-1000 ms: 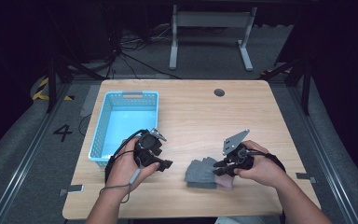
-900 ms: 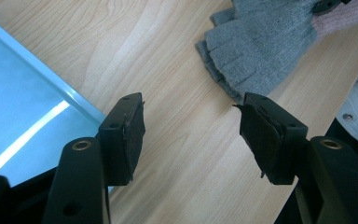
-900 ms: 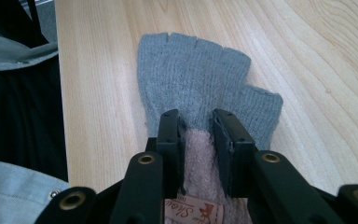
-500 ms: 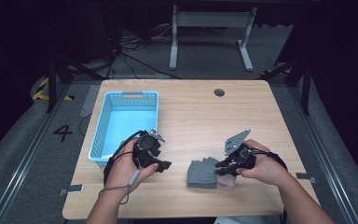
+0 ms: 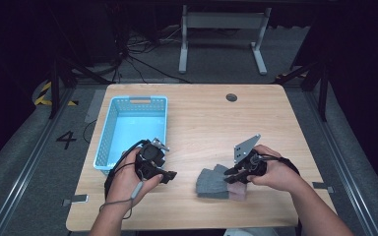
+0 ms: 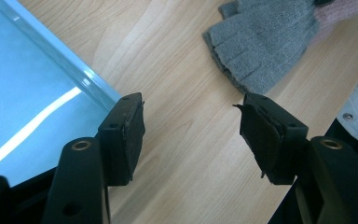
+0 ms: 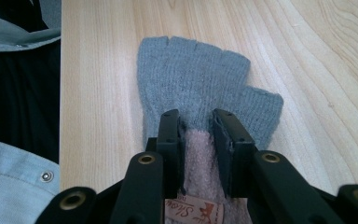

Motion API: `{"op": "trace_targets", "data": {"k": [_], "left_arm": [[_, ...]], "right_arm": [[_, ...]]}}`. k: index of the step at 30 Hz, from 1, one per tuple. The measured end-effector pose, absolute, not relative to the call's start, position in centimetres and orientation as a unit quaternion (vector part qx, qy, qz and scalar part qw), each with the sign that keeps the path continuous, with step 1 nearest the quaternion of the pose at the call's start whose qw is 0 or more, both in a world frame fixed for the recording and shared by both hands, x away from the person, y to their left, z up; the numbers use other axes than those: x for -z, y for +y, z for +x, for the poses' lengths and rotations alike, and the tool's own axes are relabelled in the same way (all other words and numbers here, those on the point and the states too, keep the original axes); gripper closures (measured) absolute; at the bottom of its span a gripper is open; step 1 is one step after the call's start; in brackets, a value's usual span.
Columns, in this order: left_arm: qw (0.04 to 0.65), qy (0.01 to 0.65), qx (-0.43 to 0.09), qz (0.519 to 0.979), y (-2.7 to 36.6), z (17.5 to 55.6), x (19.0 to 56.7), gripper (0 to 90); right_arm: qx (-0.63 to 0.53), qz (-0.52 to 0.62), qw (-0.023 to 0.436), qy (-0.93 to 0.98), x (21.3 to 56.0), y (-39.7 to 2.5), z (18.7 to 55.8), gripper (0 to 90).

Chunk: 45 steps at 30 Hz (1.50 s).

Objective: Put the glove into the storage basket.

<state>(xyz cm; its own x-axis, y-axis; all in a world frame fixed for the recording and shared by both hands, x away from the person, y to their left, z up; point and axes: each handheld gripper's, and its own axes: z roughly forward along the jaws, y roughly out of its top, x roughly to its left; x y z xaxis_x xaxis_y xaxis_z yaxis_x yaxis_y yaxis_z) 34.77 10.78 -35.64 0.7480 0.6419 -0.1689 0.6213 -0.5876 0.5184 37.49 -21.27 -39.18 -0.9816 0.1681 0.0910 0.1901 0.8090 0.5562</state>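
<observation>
A grey fingerless glove [image 5: 210,182] with a pink cuff lies flat on the wooden table [image 5: 216,123], near the front edge and right of centre. My right gripper [image 5: 229,176] is down on it. In the right gripper view its jaws [image 7: 195,119] stand close together, with the pink cuff fabric pinched between them where it meets the grey palm [image 7: 191,79]. My left gripper [image 5: 169,175] hovers to the glove's left, by the basket's near right corner. Its jaws [image 6: 189,121] are open wide over bare wood, with the glove [image 6: 261,42] farther off.
A light blue plastic basket [image 5: 106,142] stands on the table's left half, and its rim [image 6: 74,65] lies close to my left gripper. A round cable hole [image 5: 231,97] sits at the back. A table frame stands on the dark floor behind.
</observation>
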Motion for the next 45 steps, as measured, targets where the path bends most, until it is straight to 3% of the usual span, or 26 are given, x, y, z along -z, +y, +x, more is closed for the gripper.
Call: {"op": "trace_targets", "data": {"k": [20,23,34,45], "left_arm": [[0.281,0.347,-0.015,0.894,10.2,35.0,35.7,40.6],[0.281,0.346,-0.014,0.895,10.1,35.1,35.8,40.5],[0.280,0.337,-0.012,0.899,9.3,35.3,35.8,40.1],[0.286,0.317,-0.011,0.904,8.1,35.7,35.6,40.1]], "right_arm": [[0.275,-0.103,0.046,-0.955,41.1,-21.8,38.4,72.6],[0.269,-0.107,0.041,-0.956,41.2,-22.0,38.4,76.7],[0.267,-0.121,0.039,-0.955,41.7,-22.1,38.0,76.0],[0.299,-0.156,0.008,-0.941,40.7,-22.6,37.3,71.1]]}}
